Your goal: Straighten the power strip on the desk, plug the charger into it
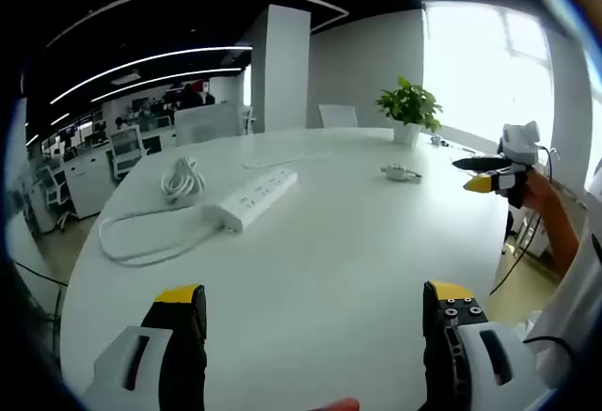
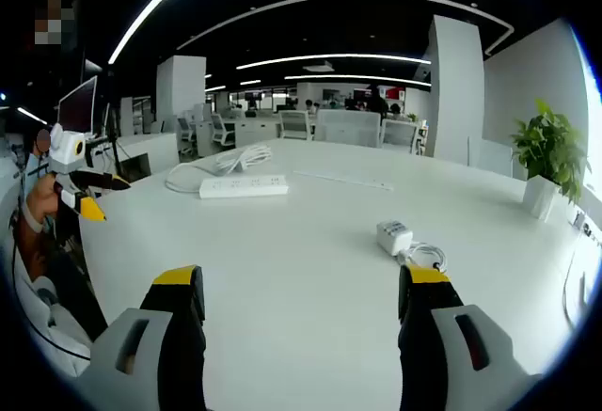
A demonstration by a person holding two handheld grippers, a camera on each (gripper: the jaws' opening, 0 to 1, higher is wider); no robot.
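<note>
A white power strip (image 1: pixel 256 198) lies askew on the round white desk (image 1: pixel 320 260), its cable looped to the left and bundled behind it. The same power strip (image 2: pixel 244 186) appears far across the desk in the right gripper view. A small white charger (image 2: pixel 394 236) with a coiled cable lies just ahead of my right gripper (image 2: pixel 299 298); the charger (image 1: pixel 399 173) sits far right in the left gripper view. My left gripper (image 1: pixel 315 309) is open above bare desk, nothing between its jaws. My right gripper is open too, and the right gripper (image 1: pixel 487 173) shows at the desk's right edge.
A potted plant (image 1: pixel 409 110) stands at the desk's far edge by the window. A thin white cable (image 1: pixel 282 159) lies beyond the strip. Office chairs and desks (image 1: pixel 122 148) fill the room behind. A person's hand (image 1: pixel 555 213) holds the right gripper.
</note>
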